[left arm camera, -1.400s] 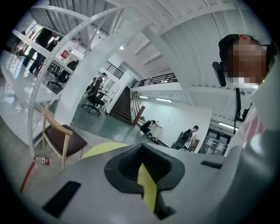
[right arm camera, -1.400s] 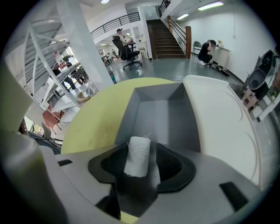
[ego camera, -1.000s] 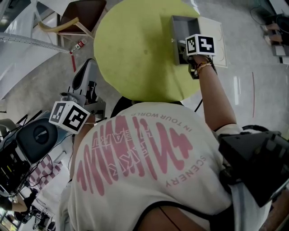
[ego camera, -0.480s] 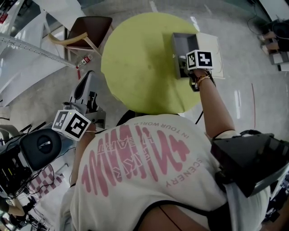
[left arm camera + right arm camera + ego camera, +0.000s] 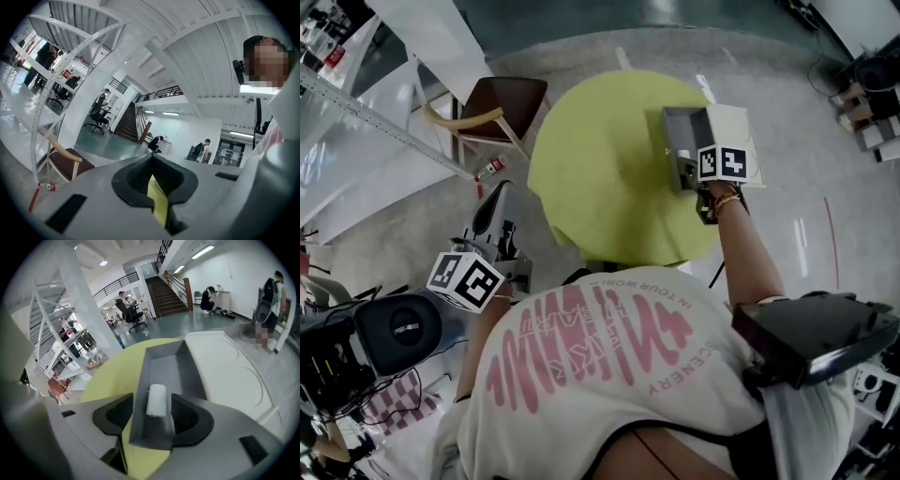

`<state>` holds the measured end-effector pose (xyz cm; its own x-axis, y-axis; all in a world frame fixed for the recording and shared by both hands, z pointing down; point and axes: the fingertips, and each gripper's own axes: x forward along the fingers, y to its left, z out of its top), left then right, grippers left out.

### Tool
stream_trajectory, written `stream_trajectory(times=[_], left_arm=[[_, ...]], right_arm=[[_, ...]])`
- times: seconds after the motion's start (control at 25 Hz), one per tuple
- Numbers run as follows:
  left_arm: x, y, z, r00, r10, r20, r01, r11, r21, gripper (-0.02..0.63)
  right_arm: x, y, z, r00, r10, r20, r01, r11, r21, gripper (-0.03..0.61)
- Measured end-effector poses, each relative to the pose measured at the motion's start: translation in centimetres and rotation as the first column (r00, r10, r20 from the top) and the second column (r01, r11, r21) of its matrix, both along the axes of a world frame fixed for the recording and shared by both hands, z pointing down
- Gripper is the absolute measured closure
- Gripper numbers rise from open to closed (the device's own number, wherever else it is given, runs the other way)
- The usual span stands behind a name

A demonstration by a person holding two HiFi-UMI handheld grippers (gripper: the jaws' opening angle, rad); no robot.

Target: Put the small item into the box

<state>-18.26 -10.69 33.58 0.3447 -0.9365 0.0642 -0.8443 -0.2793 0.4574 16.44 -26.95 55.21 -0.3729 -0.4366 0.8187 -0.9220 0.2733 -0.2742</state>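
A grey open box [image 5: 682, 139] lies on the round yellow table [image 5: 600, 178], with its white lid [image 5: 736, 131] beside it on the right. Inside the box rests a small white roll [image 5: 156, 400]. My right gripper [image 5: 152, 417] hangs just above the box's [image 5: 164, 376] near end, pointing steeply down. Its jaws have just been opening and stand apart, not touching the roll. In the head view the right gripper [image 5: 687, 171] is mostly hidden under its marker cube. My left gripper [image 5: 499, 204] is held off the table's left side, pointing level, its jaws [image 5: 152, 161] together with nothing held.
A wooden chair with a brown seat [image 5: 502, 103] stands left of the table, a small red-and-white bottle [image 5: 492, 167] on the floor by it. White slanted beams [image 5: 384, 122] run at far left. Dark camera gear [image 5: 394, 328] sits at lower left. Distant people and a staircase [image 5: 129, 122] are beyond.
The head view has swung, so table and box sit lower in the picture. My right gripper stays at the box's near end. My left gripper has shifted a little beside the table.
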Motion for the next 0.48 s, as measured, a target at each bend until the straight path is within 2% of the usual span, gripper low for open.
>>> stream_trajectory(times=[0.12, 0.24, 0.32, 0.4, 0.48], left_arm=[[0.0, 0.8, -0.6, 1.000, 0.013, -0.001, -0.013, 1.000, 0.014, 0.607], [0.2, 1.7, -1.4, 0.999, 0.036, 0.001, -0.036, 0.999, 0.029, 0.607], [0.3, 2.3, -1.9, 0.999, 0.052, -0.001, -0.052, 0.998, 0.043, 0.607], [0.5, 2.7, -2.4, 0.998, 0.068, -0.003, -0.068, 0.996, 0.060, 0.607], [0.8, 3.2, -2.7, 0.996, 0.085, -0.002, -0.085, 0.994, 0.074, 0.607]], right_arm=[[0.5, 0.5, -1.4, 0.998, 0.060, 0.024, -0.061, 0.997, 0.049, 0.346], [0.6, 1.5, -3.5, 0.988, 0.119, 0.098, -0.129, 0.986, 0.106, 0.454], [0.4, 2.2, -5.2, 0.977, 0.141, 0.161, -0.165, 0.975, 0.147, 0.464], [0.3, 2.9, -7.2, 0.956, 0.167, 0.241, -0.214, 0.959, 0.186, 0.522], [0.3, 3.5, -9.4, 0.921, 0.188, 0.340, -0.272, 0.937, 0.220, 0.548]])
